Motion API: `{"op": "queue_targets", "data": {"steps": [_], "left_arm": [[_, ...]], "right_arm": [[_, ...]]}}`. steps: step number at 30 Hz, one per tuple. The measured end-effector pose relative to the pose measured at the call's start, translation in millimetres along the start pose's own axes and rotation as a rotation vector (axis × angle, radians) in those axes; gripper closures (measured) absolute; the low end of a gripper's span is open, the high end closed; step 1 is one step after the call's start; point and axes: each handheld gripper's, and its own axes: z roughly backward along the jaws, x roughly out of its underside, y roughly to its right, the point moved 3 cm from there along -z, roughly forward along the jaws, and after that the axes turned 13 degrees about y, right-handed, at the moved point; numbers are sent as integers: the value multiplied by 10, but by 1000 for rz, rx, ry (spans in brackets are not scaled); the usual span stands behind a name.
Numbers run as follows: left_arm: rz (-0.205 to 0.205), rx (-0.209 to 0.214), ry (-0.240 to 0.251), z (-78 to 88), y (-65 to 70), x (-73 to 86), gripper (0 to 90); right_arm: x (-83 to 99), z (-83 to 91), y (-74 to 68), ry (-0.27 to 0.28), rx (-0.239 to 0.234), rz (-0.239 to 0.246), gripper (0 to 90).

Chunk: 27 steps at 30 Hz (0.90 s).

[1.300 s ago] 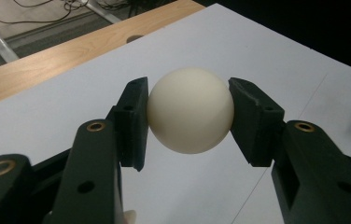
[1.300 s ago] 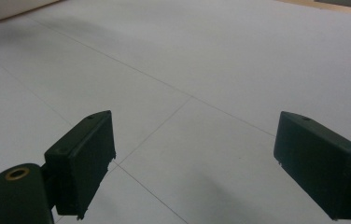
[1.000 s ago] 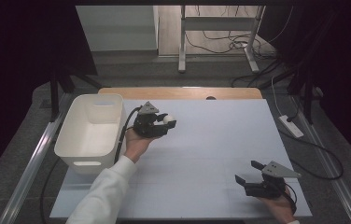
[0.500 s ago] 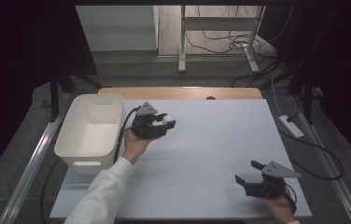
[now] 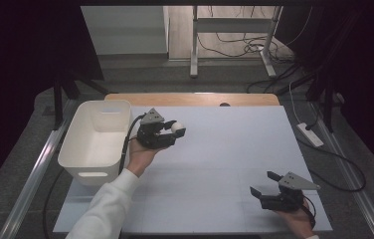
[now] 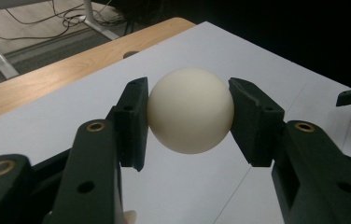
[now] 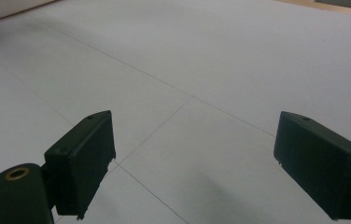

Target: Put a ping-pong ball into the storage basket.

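While the left gripper (image 5: pixel 167 133) hangs above the table (image 5: pixel 225 149) in the high view, a white ball (image 5: pixel 177 126) sits pinched at its tips, with the white bin (image 5: pixel 97 137) just behind and to one side of the jaws. Down at the near edge the right gripper (image 5: pixel 267 184) rests with its jaws spread and nothing between them.

Over to the left gripper view: the ball (image 6: pixel 190 110) is squeezed at its widest part, one pad on each side, dead centre between the jaws. It looks smooth, hard and light, so likely slippery, and a hold off that middle line could let it squirt out. No writing or logo on it.

Right gripper view: jaws wide apart, bare table (image 7: pixel 220 70) between and ahead of them.
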Motion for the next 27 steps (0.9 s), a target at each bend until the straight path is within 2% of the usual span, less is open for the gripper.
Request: {"op": "queue_targets", "data": {"steps": [27], "left_arm": [[10, 9, 56, 175, 31, -129, 509]], "right_arm": [[-6, 4, 2, 1, 3, -2, 124]]}}
